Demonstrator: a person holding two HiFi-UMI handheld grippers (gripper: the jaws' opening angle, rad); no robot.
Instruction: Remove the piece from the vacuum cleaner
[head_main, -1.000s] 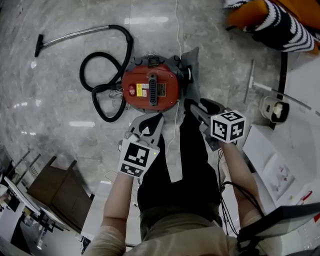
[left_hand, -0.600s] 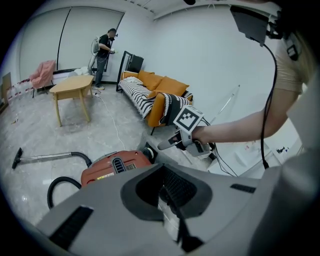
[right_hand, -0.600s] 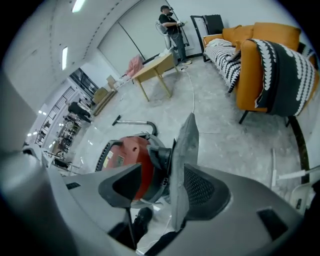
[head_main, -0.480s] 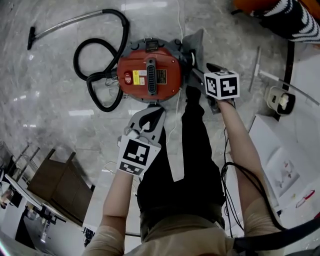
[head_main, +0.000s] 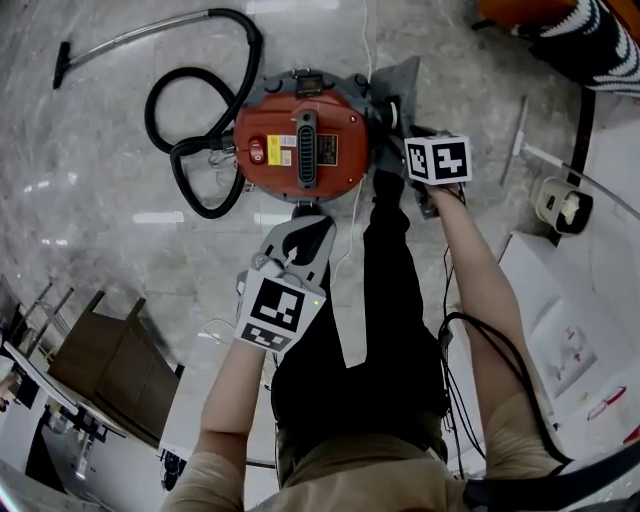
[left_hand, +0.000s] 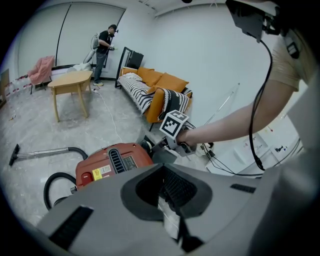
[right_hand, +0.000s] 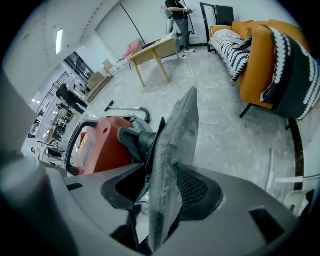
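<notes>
Down has come my right hand-held gripper (right_hand: 167, 176), jaws just opened wide then easing inward, not yet clamped, astride the flat grey felt-like piece (right_hand: 176, 132) at the right side of the round red vacuum cleaner (head_main: 300, 140), upper centre. I'd pinch near its dark grey collar (right_hand: 134, 139) and pull straight off.

Vacuum cleaner body (head_main: 300, 150): red plastic, smooth and glossy; a black ribbed strip is set along the middle.
Piece (right_hand: 175, 145): grey cloth, matt, with a fine rough weave and a fuzzy edge.
Hose (head_main: 149, 108): black, matt, flexible plastic or rubber.
Wand (head_main: 140, 33): bright metal tube, shiny.
Floor (head_main: 100, 200): pale veined stone, polished; lights are mirrored in it.
Sofa (right_hand: 257, 65): orange cloth, matt.
Throw (right_hand: 235, 45): black-and-white striped cloth, soft-looking.
Table (left_hand: 70, 80): pale wood, smooth, matt.
</notes>
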